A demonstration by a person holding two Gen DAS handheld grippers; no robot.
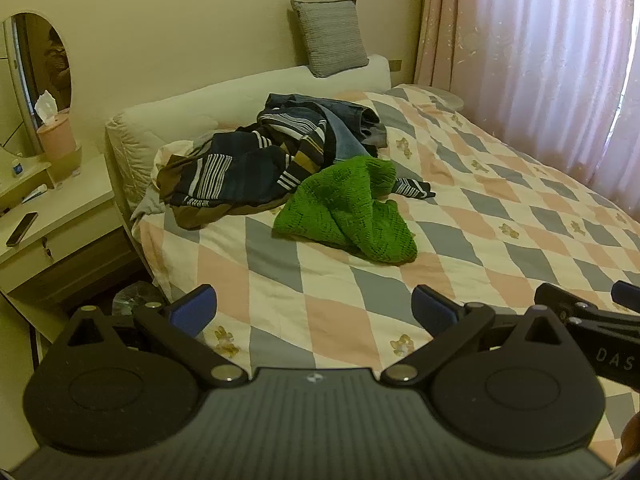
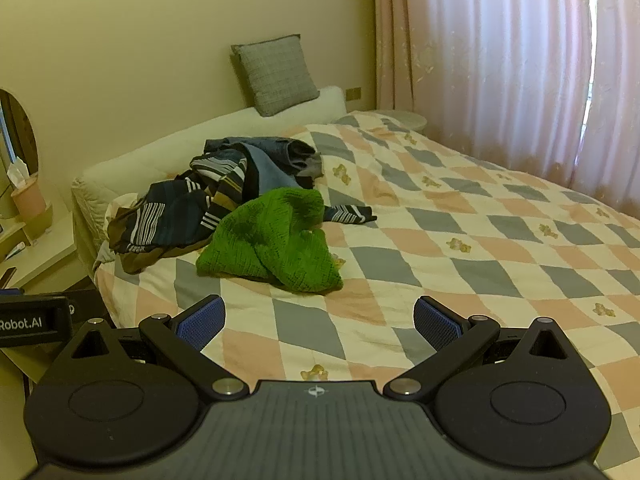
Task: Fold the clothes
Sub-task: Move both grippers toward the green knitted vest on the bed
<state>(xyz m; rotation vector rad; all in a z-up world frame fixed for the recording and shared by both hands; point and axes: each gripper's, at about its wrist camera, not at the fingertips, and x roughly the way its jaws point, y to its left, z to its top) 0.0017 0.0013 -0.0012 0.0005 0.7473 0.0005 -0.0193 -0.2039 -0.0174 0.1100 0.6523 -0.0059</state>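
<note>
Crumpled green knitted sweater on checked pastel quilted bed, touching striped dark garment pile behind, left gripper and right gripper fingers spread apart, holding nothing, above bed near edge

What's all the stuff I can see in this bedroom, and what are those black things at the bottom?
green knit garment: one, green, crumpled on the bed, nearest the claws
striped garment: one, dark navy with white and tan stripes, heaped behind the green one
denim garment: one, blue, back of the heap
bedspread: one, pink, grey and cream diamonds
cushion: one, grey, against the wall
curtains: pink, right side
tissue box: one, pink, on the dresser
phone: one, dark, on the dresser
left claw: one, black with blue pads, open
right claw: one, same, open
</note>
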